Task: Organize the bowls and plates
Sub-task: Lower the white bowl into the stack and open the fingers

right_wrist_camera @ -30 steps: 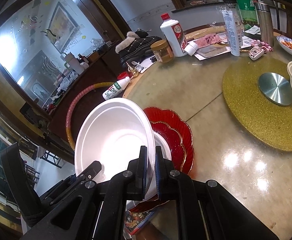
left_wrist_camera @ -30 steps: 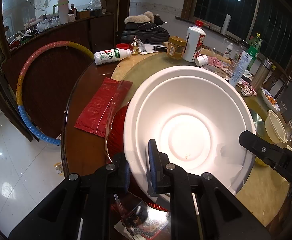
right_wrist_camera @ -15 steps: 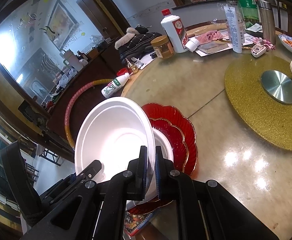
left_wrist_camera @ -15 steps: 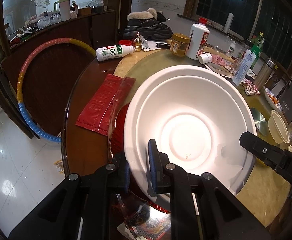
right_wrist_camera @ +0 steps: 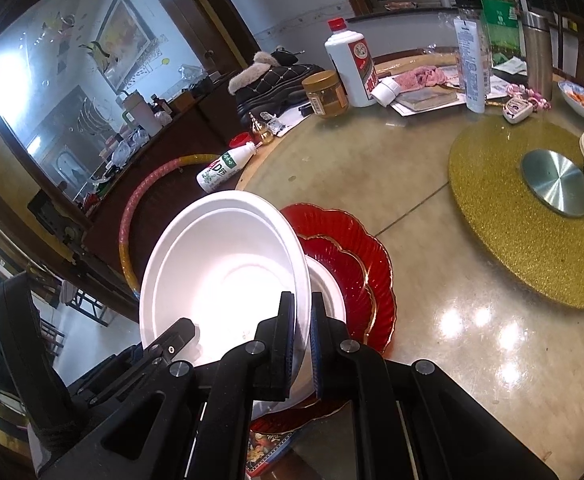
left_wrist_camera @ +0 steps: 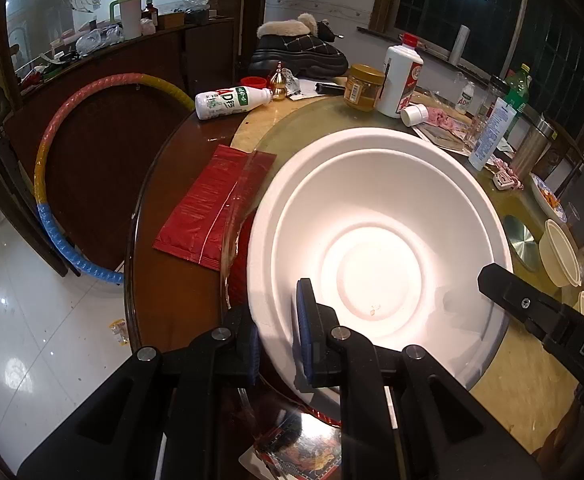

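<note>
While tilted, the white bowl [left_wrist_camera: 375,240] sits clamped between both tongs.

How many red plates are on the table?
2. A big red plate lies on the table and a smaller red plate sits on it, both partly under the white bowl. More may be hidden.

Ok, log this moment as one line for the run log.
left hand-held gripper: shut on white bowl rim | right hand-held gripper: shut on same rim | bowl: tilted above red plates
</note>
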The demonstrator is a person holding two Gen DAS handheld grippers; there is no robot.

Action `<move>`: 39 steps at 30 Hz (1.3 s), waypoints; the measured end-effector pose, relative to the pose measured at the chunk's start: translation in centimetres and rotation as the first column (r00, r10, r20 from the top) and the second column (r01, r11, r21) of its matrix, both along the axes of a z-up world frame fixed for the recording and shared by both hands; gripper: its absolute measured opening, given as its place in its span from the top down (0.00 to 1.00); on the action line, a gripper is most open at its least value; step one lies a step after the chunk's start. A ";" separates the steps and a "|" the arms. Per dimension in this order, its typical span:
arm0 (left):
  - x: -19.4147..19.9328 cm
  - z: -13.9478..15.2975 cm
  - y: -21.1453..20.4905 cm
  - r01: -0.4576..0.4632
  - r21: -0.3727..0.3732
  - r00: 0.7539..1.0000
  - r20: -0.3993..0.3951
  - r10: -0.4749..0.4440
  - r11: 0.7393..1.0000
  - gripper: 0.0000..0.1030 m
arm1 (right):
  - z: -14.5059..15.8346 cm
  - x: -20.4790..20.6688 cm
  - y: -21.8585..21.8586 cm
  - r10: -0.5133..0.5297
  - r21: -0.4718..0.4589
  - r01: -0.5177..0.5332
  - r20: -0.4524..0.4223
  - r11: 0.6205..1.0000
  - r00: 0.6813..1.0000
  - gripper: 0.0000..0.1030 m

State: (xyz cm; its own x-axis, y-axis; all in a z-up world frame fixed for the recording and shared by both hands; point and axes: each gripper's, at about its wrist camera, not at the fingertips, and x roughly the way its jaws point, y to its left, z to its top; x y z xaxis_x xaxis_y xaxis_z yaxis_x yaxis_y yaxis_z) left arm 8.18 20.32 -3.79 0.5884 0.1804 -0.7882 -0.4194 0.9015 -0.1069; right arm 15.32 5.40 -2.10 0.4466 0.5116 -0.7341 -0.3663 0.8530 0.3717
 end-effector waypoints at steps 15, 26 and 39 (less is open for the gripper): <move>0.4 -0.4 -0.2 0.001 0.014 1.000 -0.017 0.000 1.000 0.87 | -0.5 0.4 -0.4 0.004 0.005 -0.004 -0.005 1.000 1.000 0.93; 1.1 -0.6 -0.5 0.005 0.044 0.999 -0.048 -0.003 0.999 0.86 | -1.1 1.1 -0.5 0.006 0.012 -0.006 -0.023 1.000 1.000 0.93; 1.2 -0.7 -0.6 0.011 0.033 0.998 -0.065 -0.009 0.999 0.83 | -1.7 1.3 -0.5 0.010 0.015 -0.010 -0.045 1.000 0.999 0.89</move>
State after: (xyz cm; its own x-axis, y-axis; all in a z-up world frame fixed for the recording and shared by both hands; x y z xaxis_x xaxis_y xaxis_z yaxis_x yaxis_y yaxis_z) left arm 9.39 19.72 -4.51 0.5382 0.2020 -0.8183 -0.4158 0.9081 -0.0493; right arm 16.60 4.91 -3.83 0.4084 0.5264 -0.7457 -0.3575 0.8439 0.4000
